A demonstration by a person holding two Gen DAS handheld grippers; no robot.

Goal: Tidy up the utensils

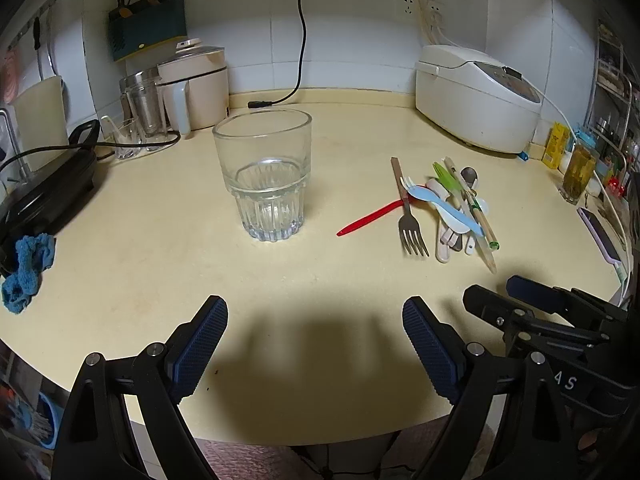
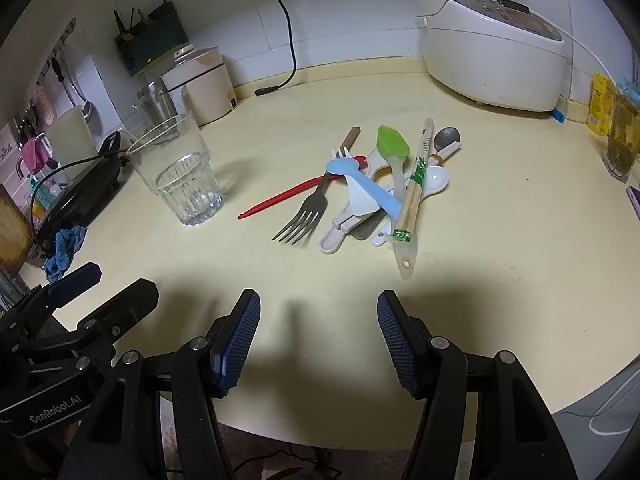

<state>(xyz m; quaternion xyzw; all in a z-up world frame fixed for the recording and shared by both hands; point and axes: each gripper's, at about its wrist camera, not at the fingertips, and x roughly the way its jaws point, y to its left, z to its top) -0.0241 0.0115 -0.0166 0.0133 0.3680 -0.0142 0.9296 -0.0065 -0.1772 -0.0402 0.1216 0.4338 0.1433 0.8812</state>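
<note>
An empty clear glass (image 1: 264, 172) (image 2: 176, 172) stands upright on the cream counter. To its right lies a pile of several utensils: a metal fork (image 1: 410, 220) (image 2: 306, 216), a red stick (image 1: 372, 214) (image 2: 280, 198), a blue plastic spork (image 1: 444, 204) (image 2: 360, 184), a green silicone brush (image 2: 394, 148), wrapped chopsticks (image 2: 416, 180) and white spoons (image 2: 434, 178). My left gripper (image 1: 315, 344) is open near the counter's front edge, in front of the glass, with nothing between its fingers. My right gripper (image 2: 319, 340) is open too, short of the pile.
A white rice cooker (image 1: 476, 96) (image 2: 492, 44) sits at the back right. A beige pot (image 1: 196, 88), a steel cup and small glasses stand back left. A black appliance (image 1: 44, 192) and blue cloth (image 1: 26, 272) lie at left. A black cable end (image 1: 260, 103) rests behind the glass.
</note>
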